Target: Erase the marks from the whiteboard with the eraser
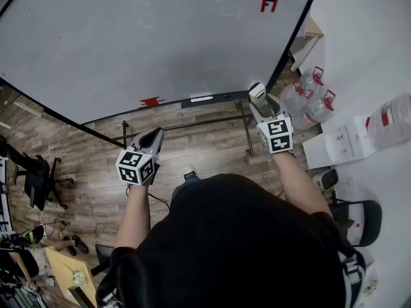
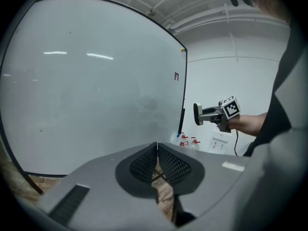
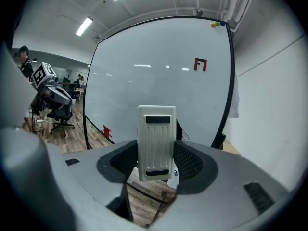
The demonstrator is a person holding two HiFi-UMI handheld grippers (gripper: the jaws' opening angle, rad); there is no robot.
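White and wide, the whiteboard (image 1: 160,43) is filling most of the head view, and its dark frame is running down to a wooden floor (image 1: 96,165). The person is standing in front of it, holding a gripper in each hand. Clear water bottles (image 1: 308,98) with red caps are standing on the floor just past the board's lower right corner.

The left gripper (image 1: 154,140) is hanging below the board's bottom edge. Its jaws are pressing together with nothing between them.

The right gripper (image 1: 260,104) is pointing towards the board's lower right corner. Its jaws are clamping the eraser (image 3: 156,143) from both sides. The eraser is standing upright, with its ribbed white plastic back facing the right gripper's camera. In the left gripper view it is floating in the air to the right of the board, apart from the surface.

A small red mark (image 1: 269,5) is sitting near the board's top right corner. A smaller red shape (image 1: 151,101) is showing at the bottom edge; whether it is drawn or stuck on is unclear.
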